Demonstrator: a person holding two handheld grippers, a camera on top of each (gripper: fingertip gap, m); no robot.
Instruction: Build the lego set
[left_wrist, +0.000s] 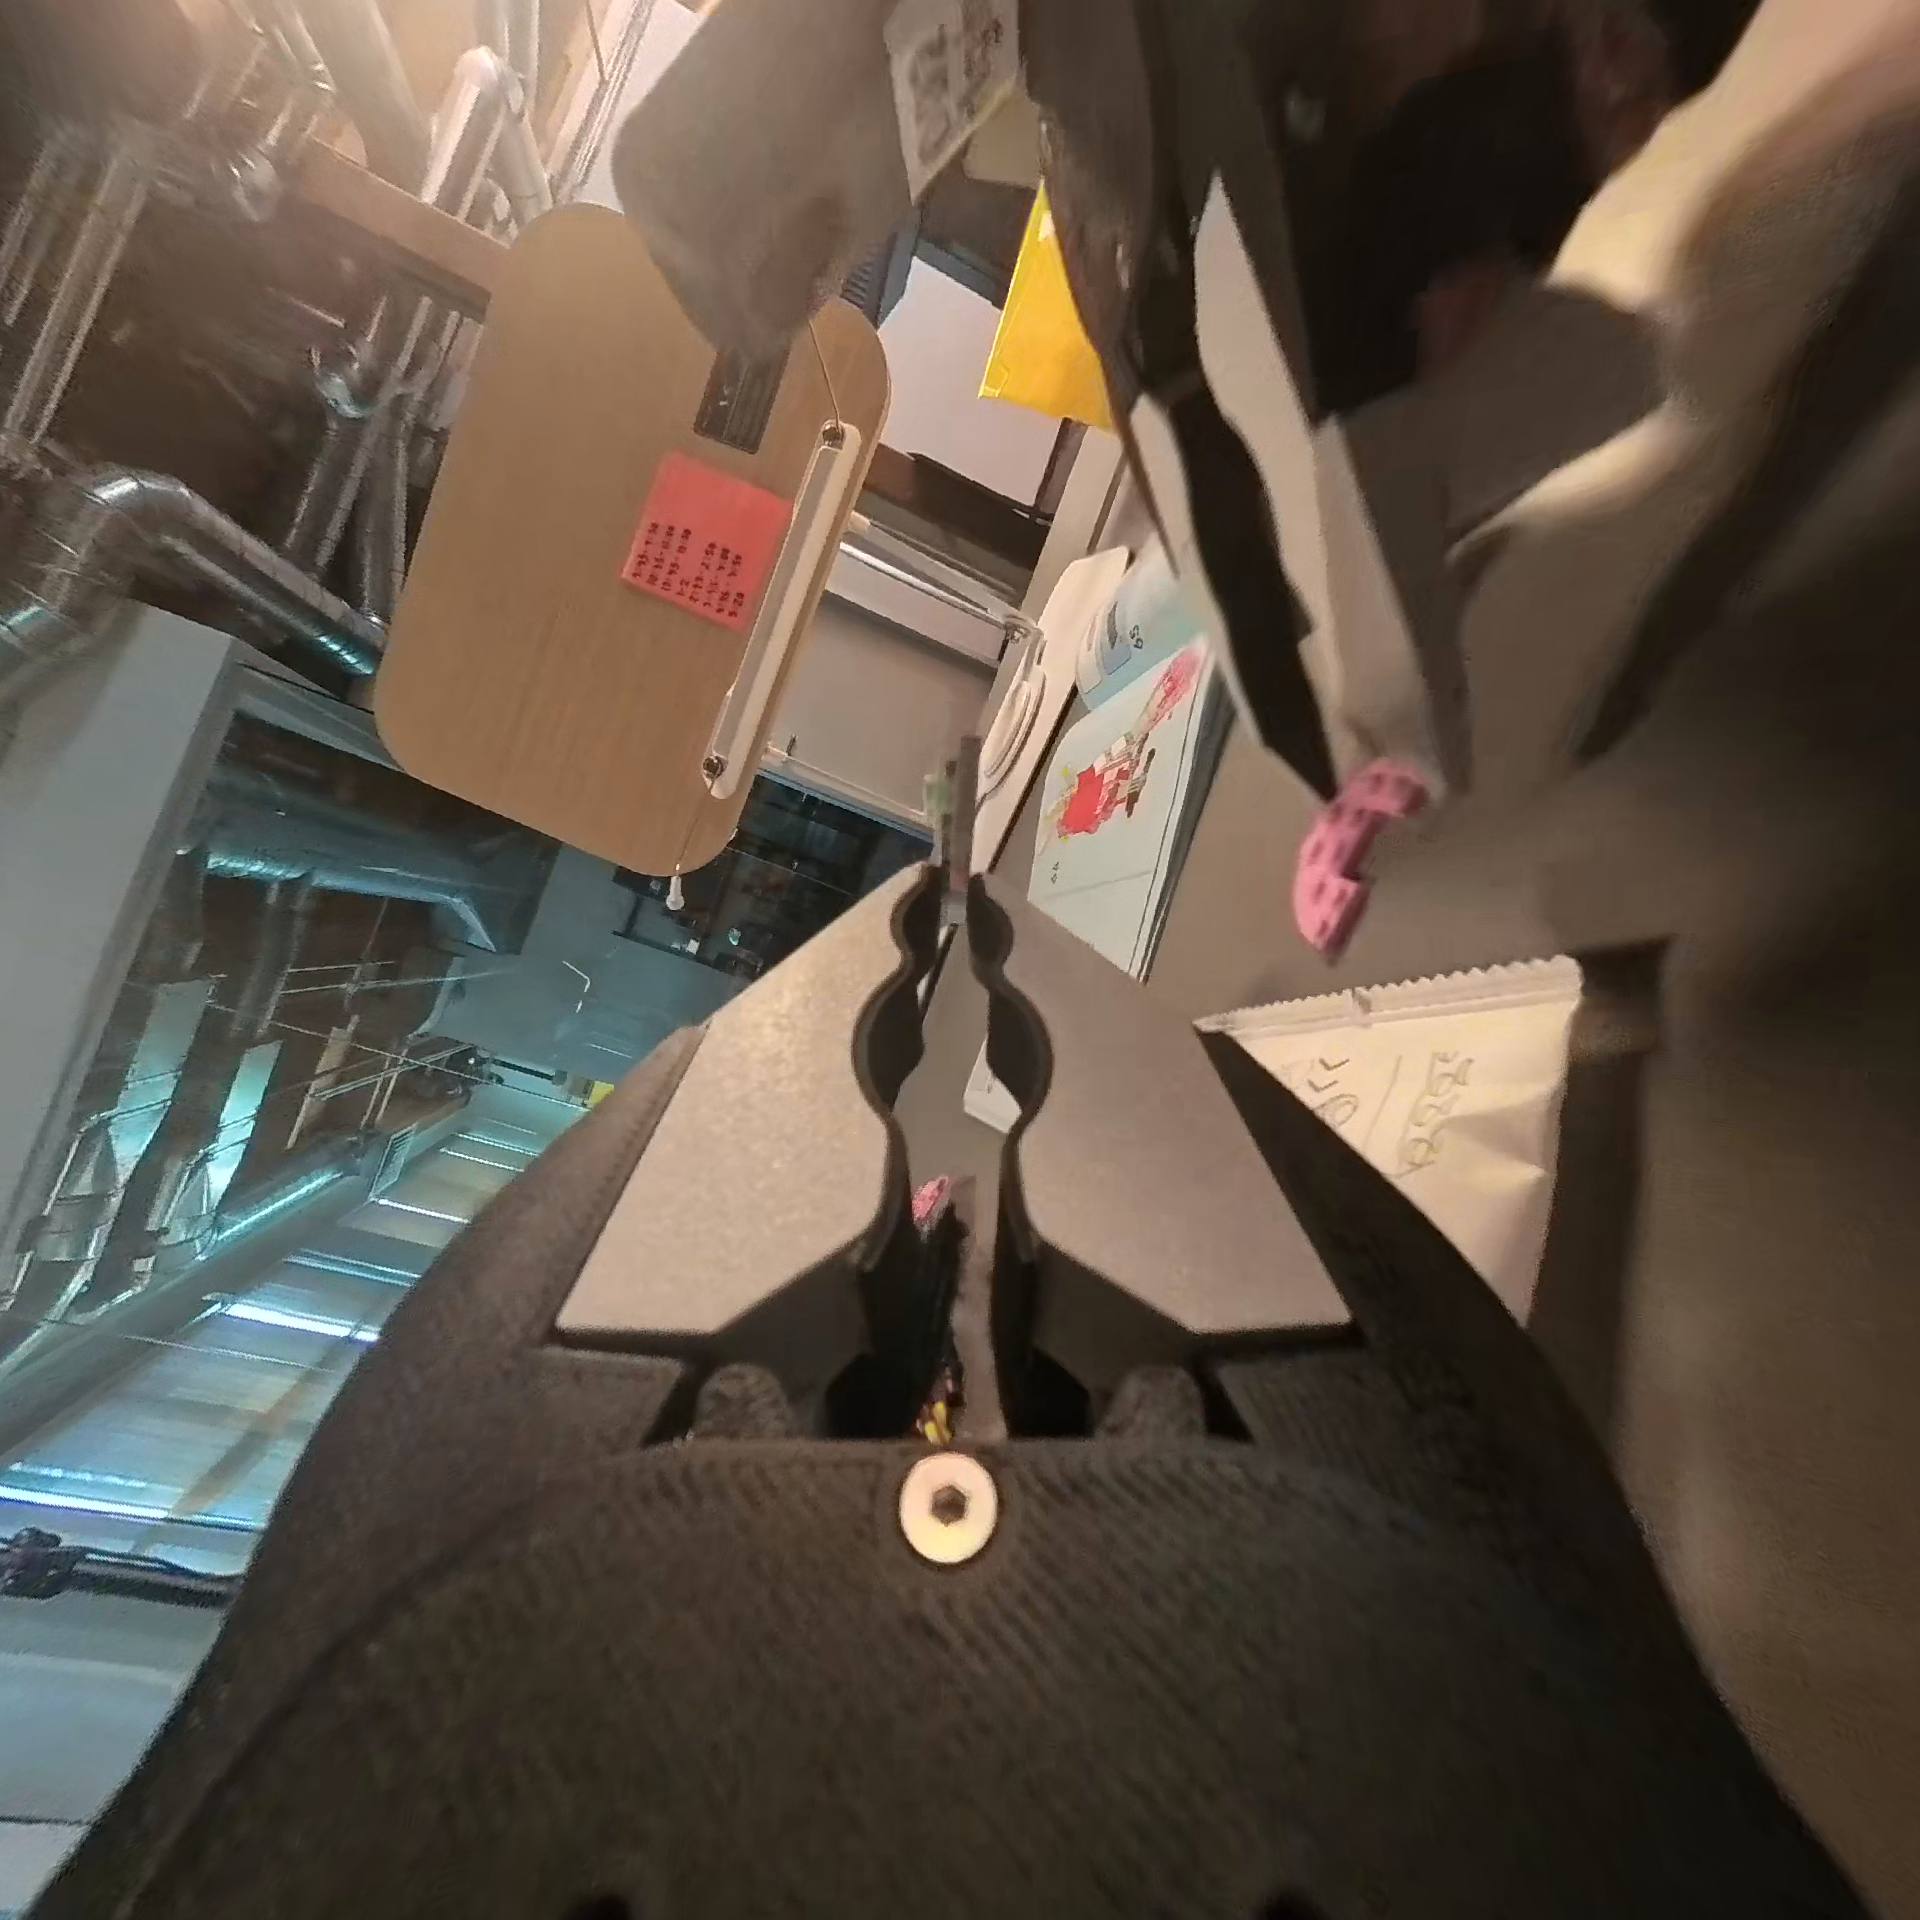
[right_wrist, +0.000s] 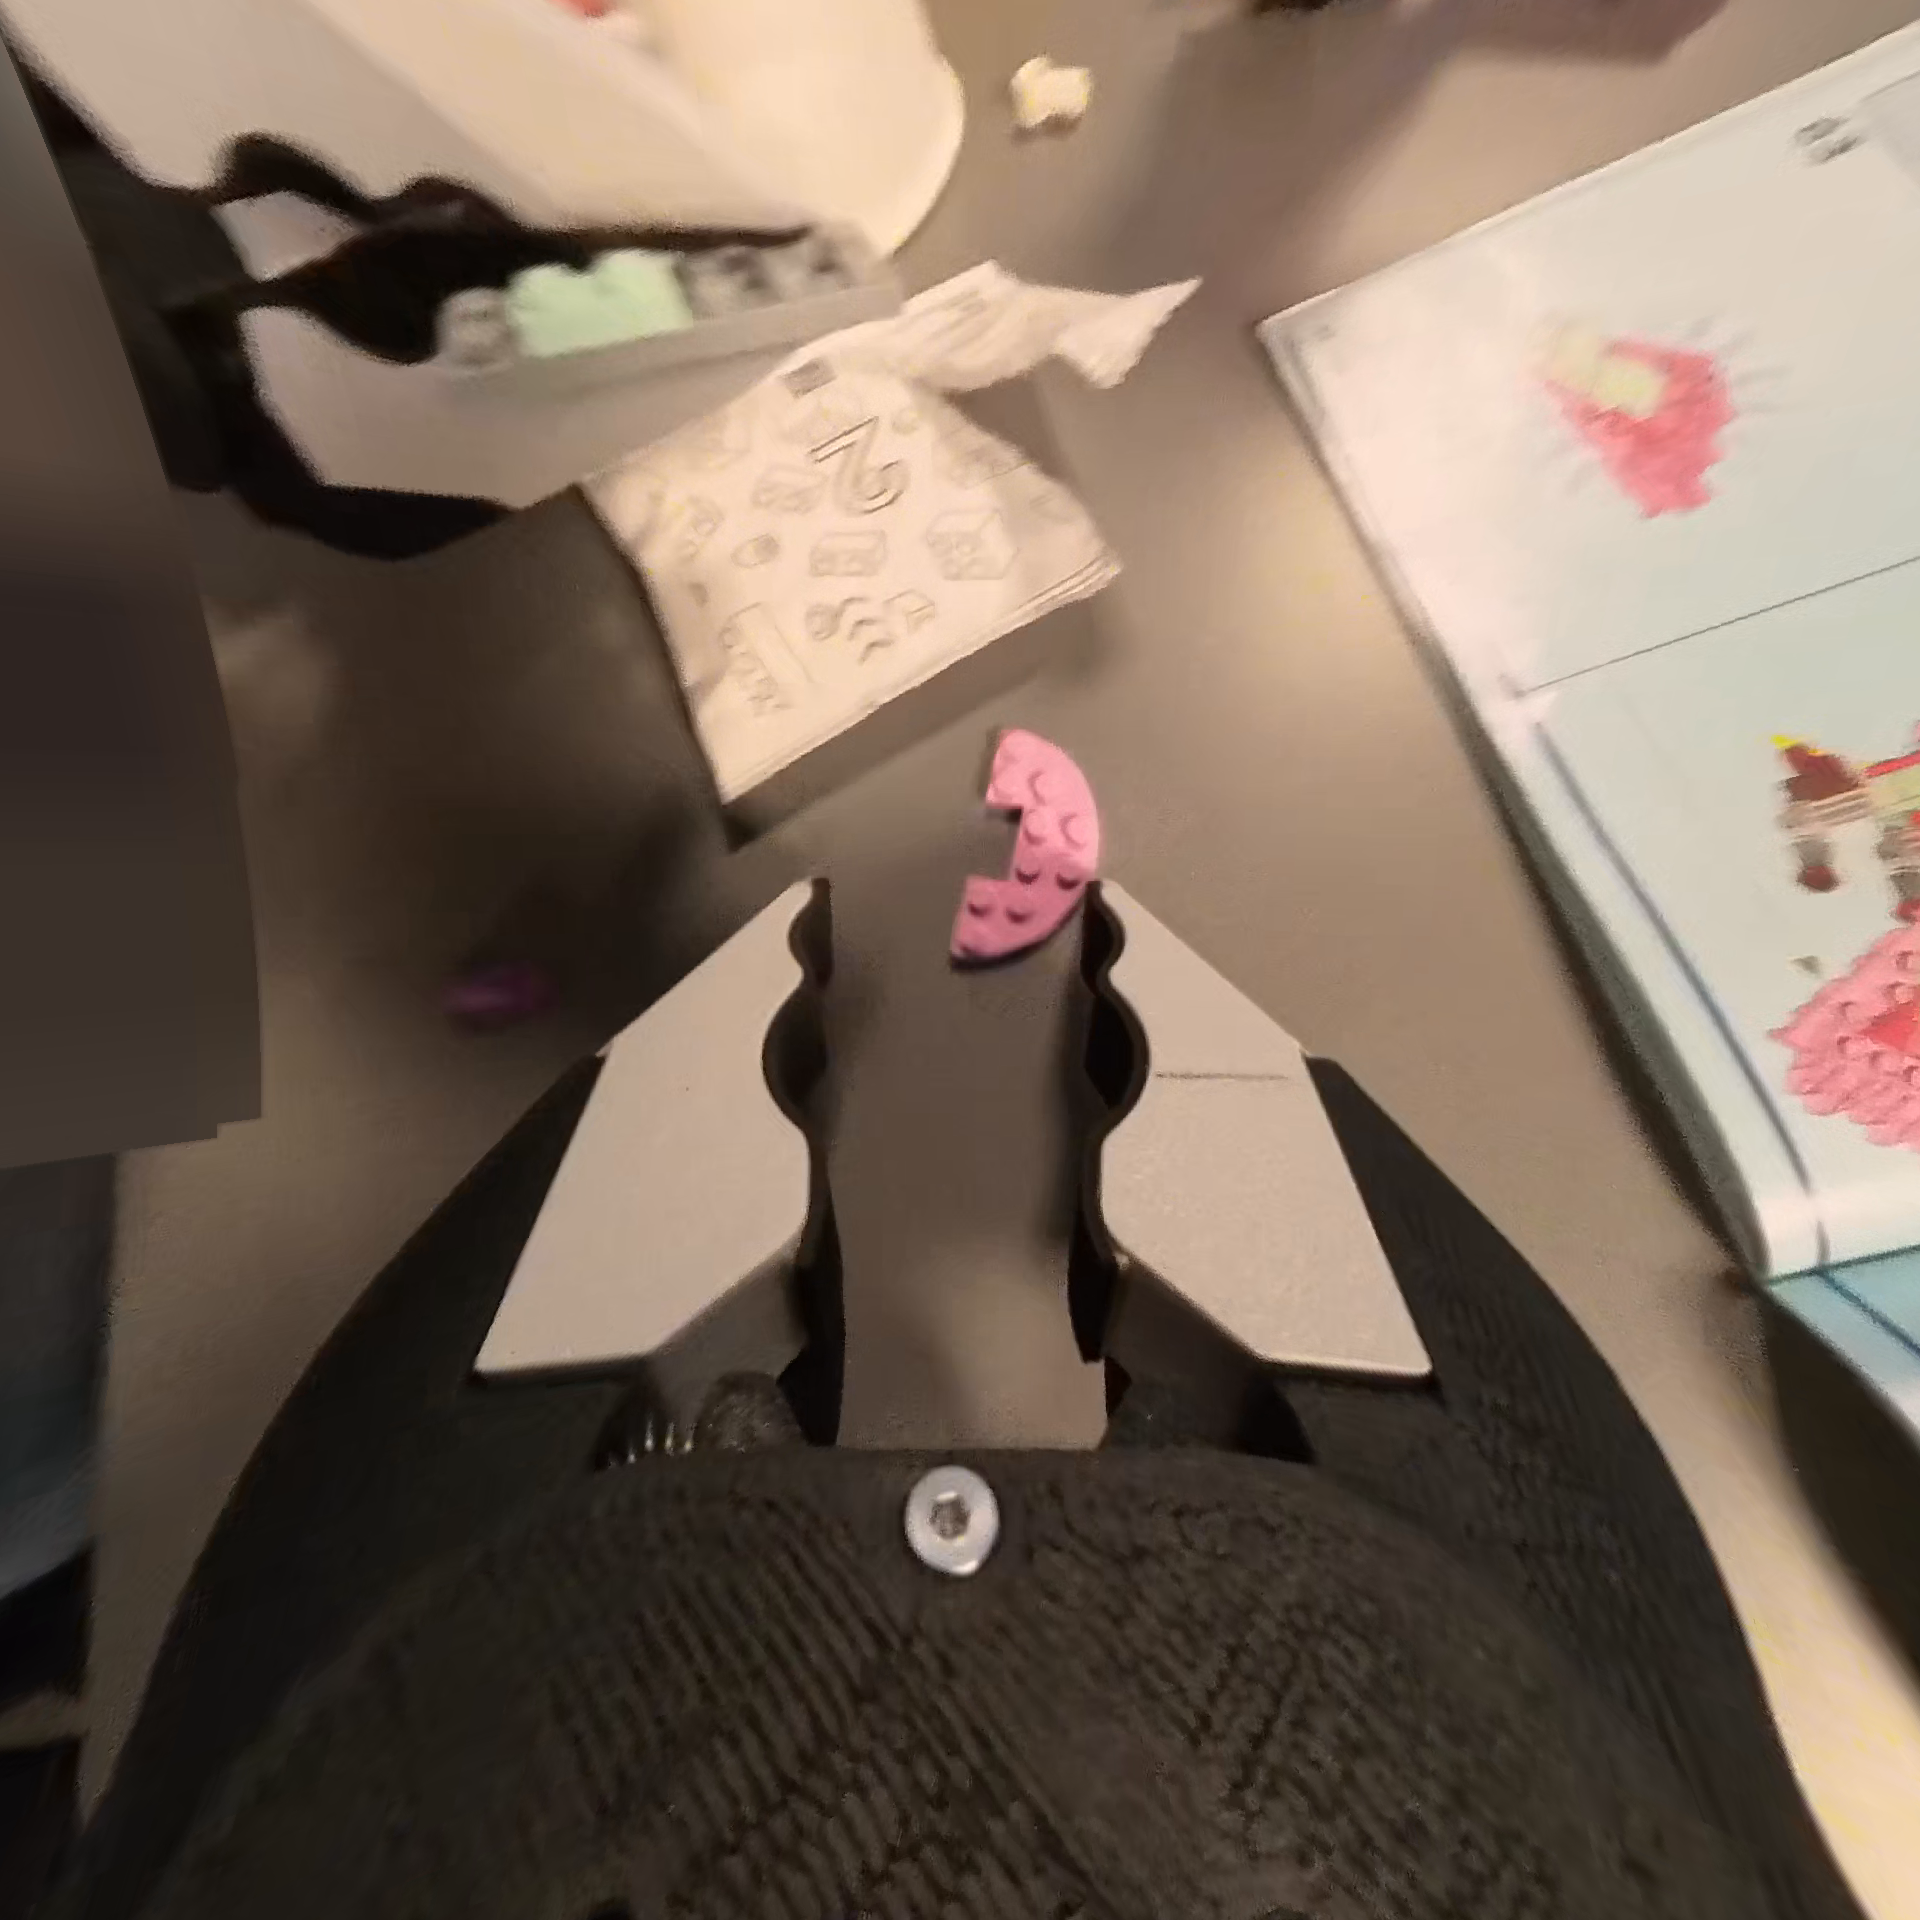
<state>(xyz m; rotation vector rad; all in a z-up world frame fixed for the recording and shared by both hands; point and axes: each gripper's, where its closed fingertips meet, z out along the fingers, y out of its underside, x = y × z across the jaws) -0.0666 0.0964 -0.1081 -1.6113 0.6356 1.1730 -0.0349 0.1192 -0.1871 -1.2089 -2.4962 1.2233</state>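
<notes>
My left gripper (left_wrist: 951, 883) is shut on a thin grey brick plate (left_wrist: 964, 800), seen edge-on and sticking out past the fingertips. The right wrist view shows that plate (right_wrist: 665, 348) at the upper left, with a mint-green brick (right_wrist: 592, 296) on it. My right gripper (right_wrist: 956, 894) is open wide over the grey table (right_wrist: 1247, 831). A pink half-round plate (right_wrist: 1029, 852) lies right at its right fingertip (right_wrist: 1101, 925), with a clear gap to the left finger. The pink plate also shows in the left wrist view (left_wrist: 1345, 852), at the right gripper's tips.
A printed white paper bag (right_wrist: 852, 551) lies beyond the pink plate. An open instruction booklet (right_wrist: 1558, 675) lies on the right. A small purple piece (right_wrist: 499, 992) sits left of my right gripper. A wooden board with a red note (left_wrist: 623, 540) hangs in the left wrist view. The left gripper's tips are roughly 9 cm from the right gripper's.
</notes>
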